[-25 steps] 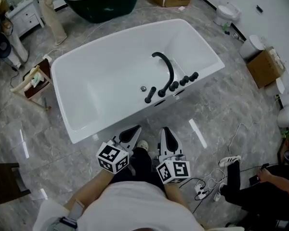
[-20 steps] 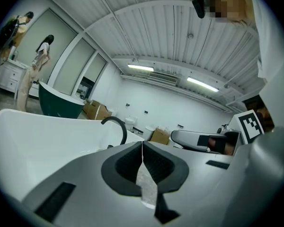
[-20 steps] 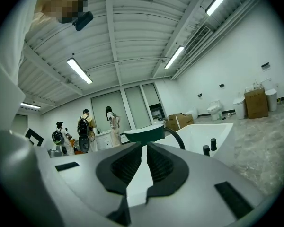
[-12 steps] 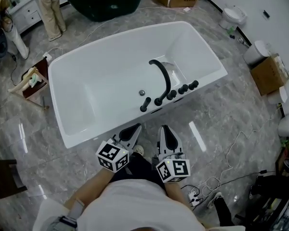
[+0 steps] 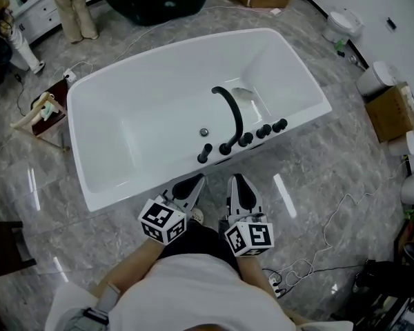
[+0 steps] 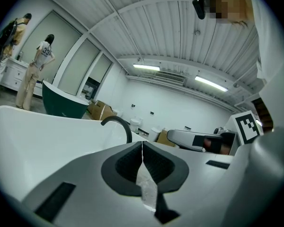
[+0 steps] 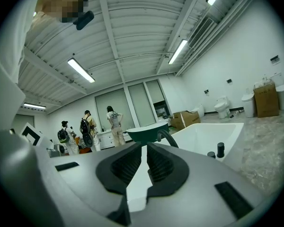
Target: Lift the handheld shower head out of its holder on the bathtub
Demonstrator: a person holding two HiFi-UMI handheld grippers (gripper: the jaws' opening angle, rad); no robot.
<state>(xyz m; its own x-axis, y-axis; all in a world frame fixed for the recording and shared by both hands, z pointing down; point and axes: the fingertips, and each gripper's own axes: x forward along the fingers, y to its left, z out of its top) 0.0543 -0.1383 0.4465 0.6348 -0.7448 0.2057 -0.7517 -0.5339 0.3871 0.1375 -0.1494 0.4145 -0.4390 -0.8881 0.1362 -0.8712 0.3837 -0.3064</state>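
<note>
Change: you've walked closer; the white rectangular bathtub (image 5: 152, 109) nears your grippers.
Left gripper (image 5: 193, 180): jaws together, empty.
Right gripper (image 5: 238, 181): jaws together, empty.
Black stick-shaped handheld shower head (image 5: 204, 153): upright on the near rim, untouched and out of reach.

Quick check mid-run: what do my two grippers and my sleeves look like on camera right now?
The left gripper and right gripper match: light grey shells that taper to a point, with black ribbed pads lining the jaws. Each carries a white cube printed with black square markers. The top worn is white.
</note>
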